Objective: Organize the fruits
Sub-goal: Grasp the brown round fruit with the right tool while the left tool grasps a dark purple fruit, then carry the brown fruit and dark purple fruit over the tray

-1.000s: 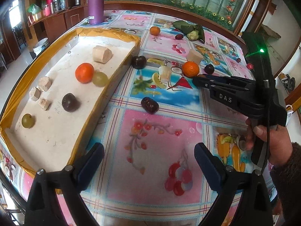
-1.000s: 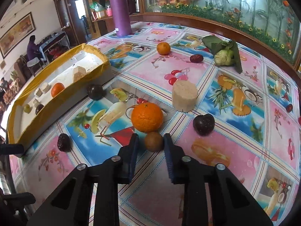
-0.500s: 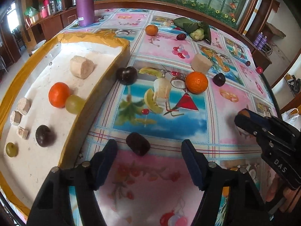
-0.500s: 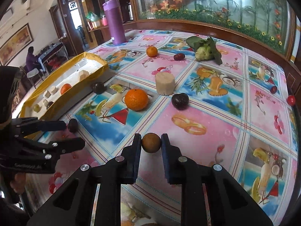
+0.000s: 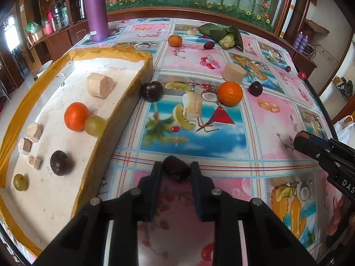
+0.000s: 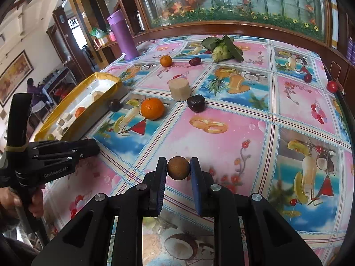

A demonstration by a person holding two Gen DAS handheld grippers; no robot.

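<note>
Left tongs [image 5: 176,173]: a second ago wide apart over bare tablecloth, now brought together and clamped on a dark oblong fruit [image 5: 176,170] that lies on the table [image 5: 255,137] just beside the near wall of the yellow-edged tray [image 5: 124,102]; whether the fruit is lifted clear cannot be told. Right tongs [image 6: 178,168]: clamped as before on a small brown round fruit [image 6: 178,168], now carried away from the large orange [image 6: 152,108] it sat beside and held clear above the pink squares of the cloth. Tray contents: one orange [image 5: 76,116], two green grapes, one dark plum, several beige blocks. Loose on the table: the large orange, two dark plums, a beige cylinder [image 6: 179,89], a small orange, red fruits farther off. Judgement: both hands are now loaded, so two pieces stand ready for the tray, with much fruit left to gather.
</note>
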